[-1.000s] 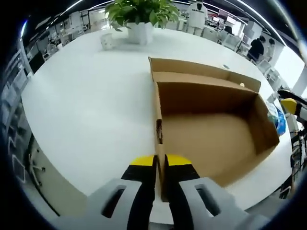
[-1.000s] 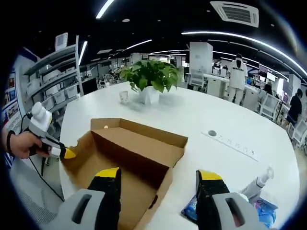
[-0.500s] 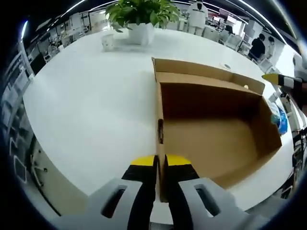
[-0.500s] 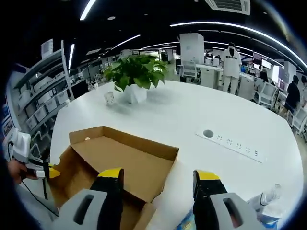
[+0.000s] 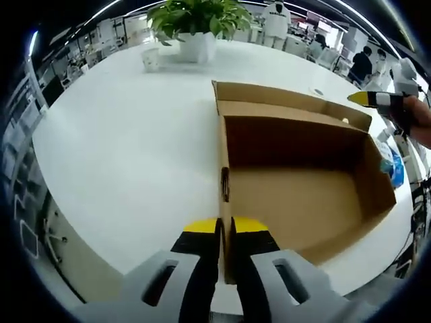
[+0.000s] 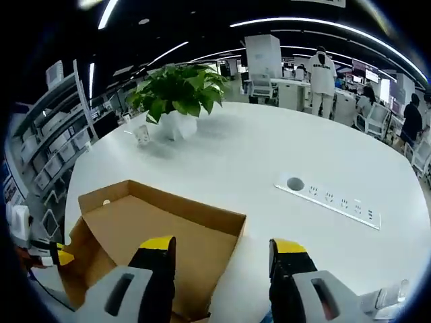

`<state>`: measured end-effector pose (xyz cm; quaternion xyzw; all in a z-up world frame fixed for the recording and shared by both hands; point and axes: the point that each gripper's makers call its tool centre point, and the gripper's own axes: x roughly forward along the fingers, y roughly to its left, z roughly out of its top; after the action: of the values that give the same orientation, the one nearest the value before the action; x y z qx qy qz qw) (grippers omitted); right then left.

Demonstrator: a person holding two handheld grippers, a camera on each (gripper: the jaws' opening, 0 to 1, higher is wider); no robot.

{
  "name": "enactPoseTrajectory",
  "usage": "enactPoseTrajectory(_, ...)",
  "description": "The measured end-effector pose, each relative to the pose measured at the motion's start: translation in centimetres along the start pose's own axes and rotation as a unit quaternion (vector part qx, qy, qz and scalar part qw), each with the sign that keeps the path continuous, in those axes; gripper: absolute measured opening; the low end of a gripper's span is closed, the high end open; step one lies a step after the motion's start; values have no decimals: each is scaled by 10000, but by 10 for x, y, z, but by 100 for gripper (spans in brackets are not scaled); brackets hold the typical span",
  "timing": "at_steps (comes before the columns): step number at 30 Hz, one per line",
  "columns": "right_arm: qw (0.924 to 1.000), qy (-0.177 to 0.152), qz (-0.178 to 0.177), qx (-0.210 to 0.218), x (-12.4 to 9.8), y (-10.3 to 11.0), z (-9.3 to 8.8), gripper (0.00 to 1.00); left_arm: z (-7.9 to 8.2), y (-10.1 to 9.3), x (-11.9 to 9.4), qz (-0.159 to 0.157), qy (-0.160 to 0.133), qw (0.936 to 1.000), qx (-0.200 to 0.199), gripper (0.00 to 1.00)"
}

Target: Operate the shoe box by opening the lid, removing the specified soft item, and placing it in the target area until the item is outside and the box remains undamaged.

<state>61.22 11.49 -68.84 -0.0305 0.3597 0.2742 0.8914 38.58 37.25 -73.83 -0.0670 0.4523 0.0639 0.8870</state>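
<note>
Firmly, the left gripper (image 5: 225,232) pinches the near side wall of the open brown cardboard shoe box (image 5: 296,195), whose bare floor stretches ahead of it on the round white table (image 5: 121,141). Beyond that box hovers the right gripper (image 6: 222,252), jaws spread and holding nothing. Farther off stands a leafy green plant in a white pot (image 6: 176,101).

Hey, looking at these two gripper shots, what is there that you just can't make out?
- Blue packet: left gripper view, mostly hidden behind the shoe box wall, so it cannot be identified.
- Box floor nearest the camera: right gripper view, covered by the right hand-held gripper and cut by the bottom edge.
- Spray bottle: right gripper view, blurred at the lower right edge.
- Small cup: left gripper view, too small to see its contents.
</note>
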Motion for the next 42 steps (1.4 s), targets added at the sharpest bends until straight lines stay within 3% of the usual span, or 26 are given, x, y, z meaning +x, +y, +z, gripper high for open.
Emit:
enactPoseTrajectory(20,9988,460,28,177,52,-16,-12,48,-1,-1,-2,-2,0,10000,45,4)
enactPoseTrajectory(31,9967,774,-62,256,68,-24,-24,29,0,-1,-2,2,7,10000,75,4)
enactPoseTrajectory(34,9945,872,-40,577,71,-23,-28,22,0,-1,-1,-3,10,10000,71,4)
enactPoseTrajectory(42,9923,1146,-231,419,78,-26,-30,8,0,-2,-2,-2,2,9999,111,4)
